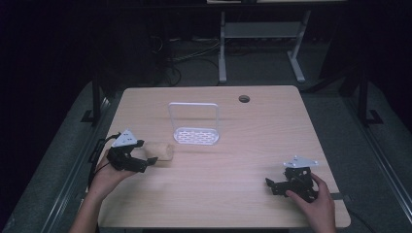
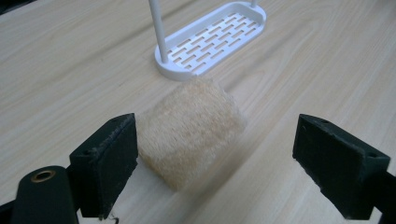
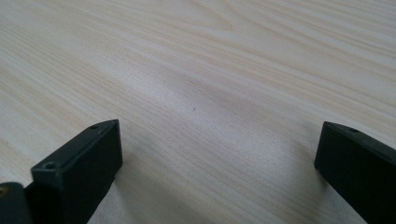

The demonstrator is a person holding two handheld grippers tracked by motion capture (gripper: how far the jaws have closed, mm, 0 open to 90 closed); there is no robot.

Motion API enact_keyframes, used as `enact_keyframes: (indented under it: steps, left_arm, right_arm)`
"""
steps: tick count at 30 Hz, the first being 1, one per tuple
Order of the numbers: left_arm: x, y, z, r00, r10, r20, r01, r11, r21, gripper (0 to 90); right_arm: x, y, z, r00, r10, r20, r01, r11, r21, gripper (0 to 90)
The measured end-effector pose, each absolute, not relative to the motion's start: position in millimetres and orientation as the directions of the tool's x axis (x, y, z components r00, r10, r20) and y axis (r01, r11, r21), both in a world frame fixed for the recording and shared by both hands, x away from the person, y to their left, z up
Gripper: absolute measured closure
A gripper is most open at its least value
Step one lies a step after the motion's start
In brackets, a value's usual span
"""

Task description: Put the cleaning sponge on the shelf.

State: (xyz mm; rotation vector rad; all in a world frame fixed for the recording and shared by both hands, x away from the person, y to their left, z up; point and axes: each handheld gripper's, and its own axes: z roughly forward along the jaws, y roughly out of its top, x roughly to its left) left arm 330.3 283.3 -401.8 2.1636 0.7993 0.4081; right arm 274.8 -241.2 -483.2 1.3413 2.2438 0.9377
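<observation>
between the wide-open left gripper (image 2: 215,154) jaws, tan sponge (image 2: 191,128), touching one

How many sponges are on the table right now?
1. The tan sponge lies on the table between the open jaws of the left gripper, just in front of the white rack. The right gripper has bare wood between its jaws.

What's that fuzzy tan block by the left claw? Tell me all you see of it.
The tan block looks like a soft, fuzzy sponge, roughly boxy with rounded edges. It lies on the wooden table, just short of the white slotted rack and apart from it. The left gripper is open around it; one jaw is at its side, the other stands clear.
</observation>
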Motion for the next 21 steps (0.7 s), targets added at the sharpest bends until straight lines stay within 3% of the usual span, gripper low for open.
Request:
enact_keyframes:
  steps: [21]
  left_arm:
    - [366.7, 275.7, -397.2, 0.814, 0.58, 0.019, 0.369, -0.543, 0.754, 13.7]
  right_arm:
    - [274.8, -241.2, -483.2, -0.483, 0.875, 0.028, 0.635, 0.328, 0.7, 0.7]
